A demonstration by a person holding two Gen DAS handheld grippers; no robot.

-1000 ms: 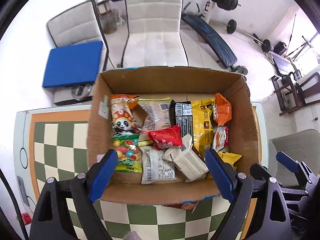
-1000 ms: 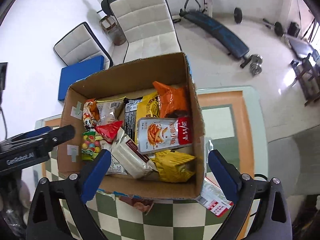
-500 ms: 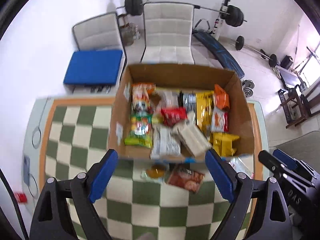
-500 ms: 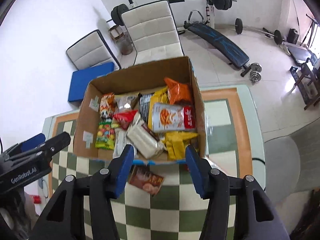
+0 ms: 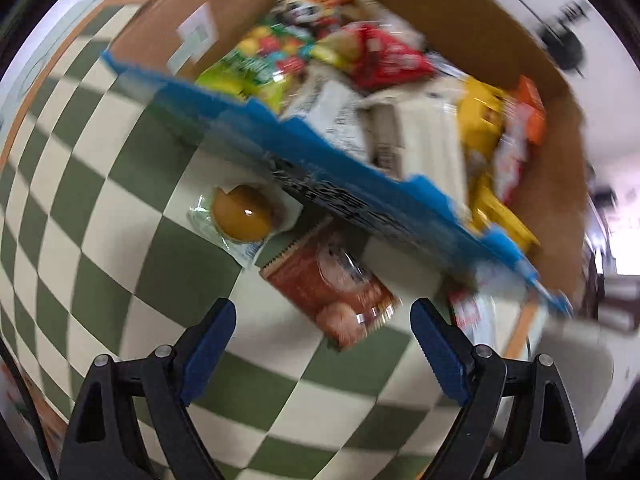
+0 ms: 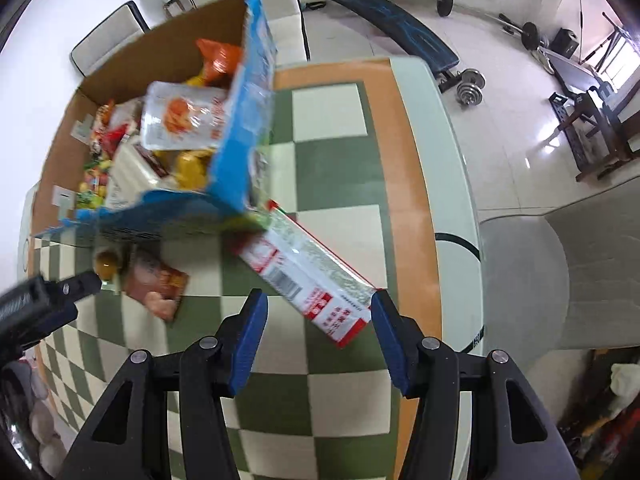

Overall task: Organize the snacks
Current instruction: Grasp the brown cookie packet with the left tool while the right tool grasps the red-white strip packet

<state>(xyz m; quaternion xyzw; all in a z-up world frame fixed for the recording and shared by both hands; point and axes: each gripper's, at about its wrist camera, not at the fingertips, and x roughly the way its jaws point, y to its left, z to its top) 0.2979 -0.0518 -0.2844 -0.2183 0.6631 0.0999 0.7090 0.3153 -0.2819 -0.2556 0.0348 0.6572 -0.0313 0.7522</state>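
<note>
- The cardboard box (image 5: 472, 20) of snacks sits on the checkered surface (image 6: 328, 160), packed with bright packets.
- The left tool (image 5: 322, 344) hangs spread wide and empty over a reddish-brown snack packet (image 5: 332, 284), beside a sealed golden jelly cup (image 5: 242, 218).
- The right tool (image 6: 318, 332) is parted, gripping nothing, its tips flanking a white-and-red packet (image 6: 304, 270) by the box's corner.
</note>
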